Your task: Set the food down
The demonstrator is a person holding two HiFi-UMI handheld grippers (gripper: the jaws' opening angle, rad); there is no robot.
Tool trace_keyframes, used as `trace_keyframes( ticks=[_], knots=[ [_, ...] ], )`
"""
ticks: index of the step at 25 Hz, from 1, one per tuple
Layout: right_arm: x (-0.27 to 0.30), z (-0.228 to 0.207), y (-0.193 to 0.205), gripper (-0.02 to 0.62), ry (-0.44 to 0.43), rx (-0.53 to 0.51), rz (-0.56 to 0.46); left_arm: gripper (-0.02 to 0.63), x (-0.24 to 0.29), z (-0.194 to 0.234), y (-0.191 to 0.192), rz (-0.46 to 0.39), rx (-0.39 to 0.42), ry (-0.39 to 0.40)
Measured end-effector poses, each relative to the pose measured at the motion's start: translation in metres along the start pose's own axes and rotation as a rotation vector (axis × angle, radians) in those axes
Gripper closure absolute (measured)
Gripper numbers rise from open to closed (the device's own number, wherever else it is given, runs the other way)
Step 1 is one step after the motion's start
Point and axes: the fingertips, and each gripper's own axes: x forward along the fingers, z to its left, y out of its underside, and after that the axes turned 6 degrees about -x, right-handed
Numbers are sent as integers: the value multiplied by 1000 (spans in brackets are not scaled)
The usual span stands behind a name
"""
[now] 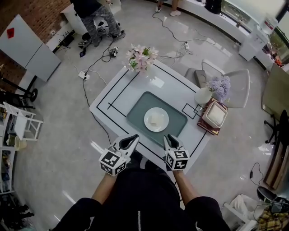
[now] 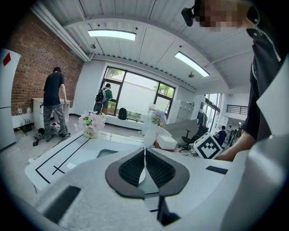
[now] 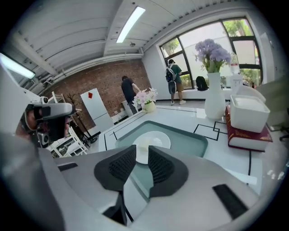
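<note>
While the person stands at the counter's (image 1: 118, 92) near edge, both tools hang just short of it, side by side, pointing in towards the middle. The left tongs (image 1: 134, 137) are drawn together, their ribbed pads meeting at the tips with nothing caught between them. The right tongs (image 1: 168, 138) stand narrowly apart, a slim gap showing between the pads, and they too hold nothing.

The food (image 1: 156, 119), a small pale piece, sits on a round white plate (image 1: 164, 126), well clear of both tools. That plate rests on a grey-green tray (image 1: 135, 116) inside the black tape lines marked on the counter.

At the far corner stands a pot of pink flowers (image 1: 142, 57). To the right a white vase (image 1: 203, 96) of lilac blooms stands beside a white square dish (image 1: 215, 114) set on a dark red book (image 1: 203, 127). Another person (image 1: 92, 13) stands farther off by the brick wall.
</note>
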Motion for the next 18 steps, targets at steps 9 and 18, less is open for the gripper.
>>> trace_keyframes(
  ticks=[9,18],
  knots=[
    [-62,15,-4,577,15,-8,-110,591,1,-52,17,11,22,58],
    [-110,63,-25,578,84,-99,-234,591,-24,-67,25,-13,65,116]
  ],
)
